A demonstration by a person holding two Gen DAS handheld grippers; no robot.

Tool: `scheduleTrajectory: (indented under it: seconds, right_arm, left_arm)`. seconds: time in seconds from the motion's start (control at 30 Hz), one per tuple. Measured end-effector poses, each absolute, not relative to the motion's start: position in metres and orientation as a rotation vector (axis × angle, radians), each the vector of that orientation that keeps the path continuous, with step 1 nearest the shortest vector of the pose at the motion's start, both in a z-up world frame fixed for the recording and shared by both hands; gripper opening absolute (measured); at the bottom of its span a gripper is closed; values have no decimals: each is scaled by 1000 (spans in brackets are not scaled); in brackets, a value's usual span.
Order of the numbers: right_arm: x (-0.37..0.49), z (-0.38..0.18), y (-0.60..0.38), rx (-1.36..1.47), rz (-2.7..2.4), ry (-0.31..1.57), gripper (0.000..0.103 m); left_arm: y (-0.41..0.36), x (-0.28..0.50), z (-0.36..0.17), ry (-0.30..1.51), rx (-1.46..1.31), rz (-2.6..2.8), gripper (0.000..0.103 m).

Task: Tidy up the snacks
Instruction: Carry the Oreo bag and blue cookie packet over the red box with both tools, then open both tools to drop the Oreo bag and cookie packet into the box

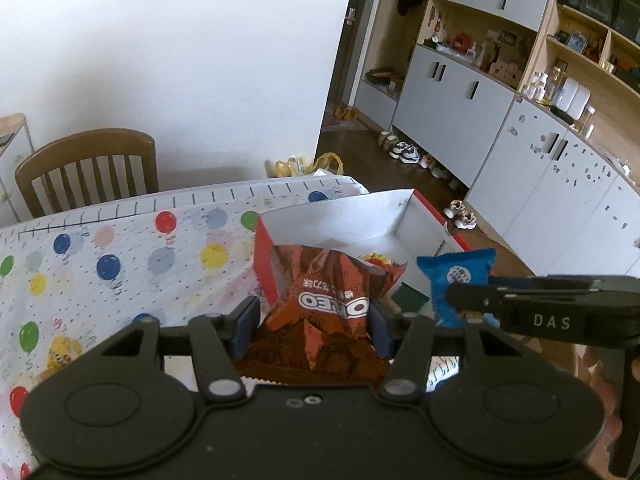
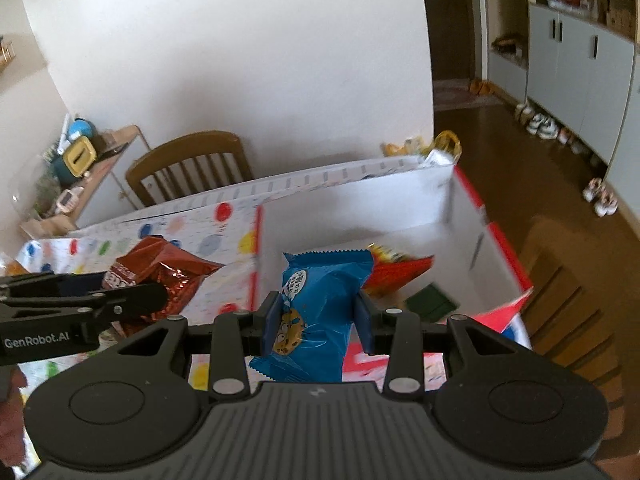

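Note:
My left gripper (image 1: 312, 322) is shut on a brown Oreo packet (image 1: 324, 280) and holds it above the near left corner of a red box with white inside walls (image 1: 340, 220). My right gripper (image 2: 318, 320) is shut on a blue cookie packet (image 2: 316, 304) and holds it over the box's (image 2: 360, 208) near edge. The blue packet (image 1: 456, 280) and the right gripper (image 1: 472, 300) show at the right of the left wrist view. The Oreo packet (image 2: 160, 268) and the left gripper (image 2: 160, 296) show at the left of the right wrist view. A red and yellow packet (image 2: 396, 268) and a dark green packet (image 2: 430, 302) lie inside the box.
The box stands on a table with a balloon-print cloth (image 1: 100, 256). A wooden chair (image 1: 92, 168) stands behind the table, another (image 2: 572, 312) at the right. A side shelf with clutter (image 2: 76, 160) stands far left. Cabinets and shoes (image 1: 408, 152) line the far wall.

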State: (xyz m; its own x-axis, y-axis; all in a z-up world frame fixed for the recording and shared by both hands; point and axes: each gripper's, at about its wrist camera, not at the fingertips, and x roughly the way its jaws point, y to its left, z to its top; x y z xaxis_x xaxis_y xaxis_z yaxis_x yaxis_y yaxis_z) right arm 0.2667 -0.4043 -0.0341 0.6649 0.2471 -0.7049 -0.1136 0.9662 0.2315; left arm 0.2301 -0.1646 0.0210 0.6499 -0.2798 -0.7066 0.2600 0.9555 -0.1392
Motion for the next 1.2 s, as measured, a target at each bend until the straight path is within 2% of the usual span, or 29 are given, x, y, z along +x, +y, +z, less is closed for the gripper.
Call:
scheduleTrajectory:
  seconds: [0.4, 0.83, 1.2]
  right_arm:
    - [318, -60, -452, -6, 188, 797, 38]
    - [369, -116, -476, -70, 210, 911, 38]
    - [380, -147, -467, -87, 252, 968, 38]
  left_arm:
    - [-223, 280, -10, 852, 15, -194, 55]
    - [-265, 330, -54, 931, 67, -86, 55]
    - [-281, 348, -79, 958, 99, -40, 55]
